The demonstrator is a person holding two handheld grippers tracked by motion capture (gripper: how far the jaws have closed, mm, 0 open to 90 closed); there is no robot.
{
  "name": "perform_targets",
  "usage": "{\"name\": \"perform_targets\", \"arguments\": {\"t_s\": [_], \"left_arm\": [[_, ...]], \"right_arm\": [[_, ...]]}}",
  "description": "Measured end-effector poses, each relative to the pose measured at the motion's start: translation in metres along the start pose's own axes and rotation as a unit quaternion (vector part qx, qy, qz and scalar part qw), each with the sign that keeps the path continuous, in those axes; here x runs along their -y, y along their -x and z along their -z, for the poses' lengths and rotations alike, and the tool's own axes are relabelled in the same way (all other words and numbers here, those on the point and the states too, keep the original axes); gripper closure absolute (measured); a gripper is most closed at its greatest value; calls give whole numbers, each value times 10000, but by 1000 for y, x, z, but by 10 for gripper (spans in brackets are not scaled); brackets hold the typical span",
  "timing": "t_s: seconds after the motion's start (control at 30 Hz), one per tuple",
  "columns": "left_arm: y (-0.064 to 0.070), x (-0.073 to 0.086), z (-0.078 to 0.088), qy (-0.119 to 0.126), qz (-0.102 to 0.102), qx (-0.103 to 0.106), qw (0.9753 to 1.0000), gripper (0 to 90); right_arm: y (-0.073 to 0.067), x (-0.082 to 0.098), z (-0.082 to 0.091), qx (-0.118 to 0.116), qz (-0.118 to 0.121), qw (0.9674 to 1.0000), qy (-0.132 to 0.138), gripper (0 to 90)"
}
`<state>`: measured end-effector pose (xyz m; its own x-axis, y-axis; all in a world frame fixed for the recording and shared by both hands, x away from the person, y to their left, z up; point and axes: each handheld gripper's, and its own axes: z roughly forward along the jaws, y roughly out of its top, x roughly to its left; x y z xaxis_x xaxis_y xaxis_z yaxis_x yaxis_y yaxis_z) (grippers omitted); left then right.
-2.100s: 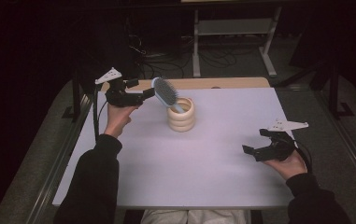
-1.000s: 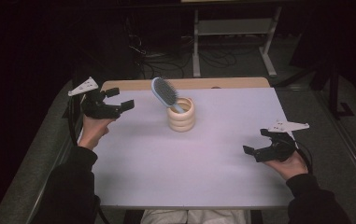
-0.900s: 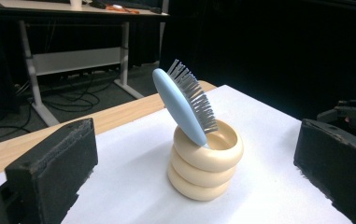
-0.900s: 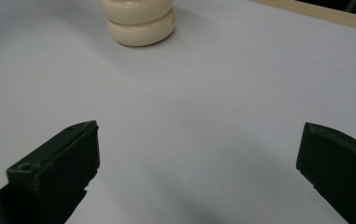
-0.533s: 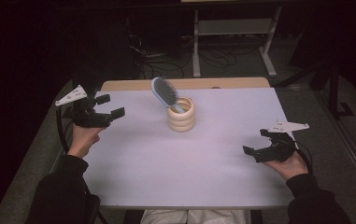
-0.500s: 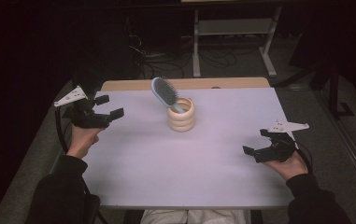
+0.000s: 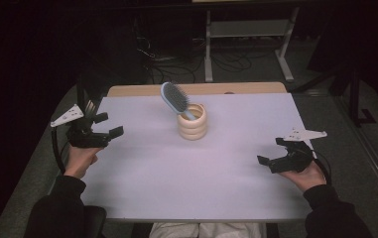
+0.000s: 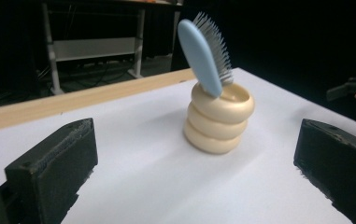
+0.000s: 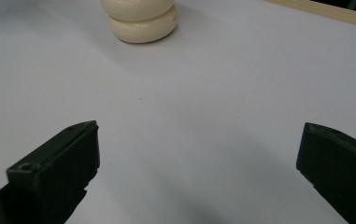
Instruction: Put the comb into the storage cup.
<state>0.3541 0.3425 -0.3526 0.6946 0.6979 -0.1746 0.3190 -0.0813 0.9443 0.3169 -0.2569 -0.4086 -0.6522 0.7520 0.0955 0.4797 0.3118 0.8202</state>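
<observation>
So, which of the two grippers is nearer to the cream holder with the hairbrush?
The left gripper. It is closer to the cream ringed holder with the blue hairbrush than the right gripper, which rests nearer the table's front right corner.

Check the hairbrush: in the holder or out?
In. The hairbrush stands handle-down in the cream ringed holder, head leaning out over its rim. Both grippers are open and apart from it.
</observation>
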Motion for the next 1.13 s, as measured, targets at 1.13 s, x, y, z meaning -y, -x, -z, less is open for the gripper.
{"name": "perform_targets", "arguments": {"t_s": [1.13], "left_arm": [[-21,75,45,143,442,-551,9974,0]], "right_arm": [[-2,3,1,-39,-42,10000,4,0]]}}
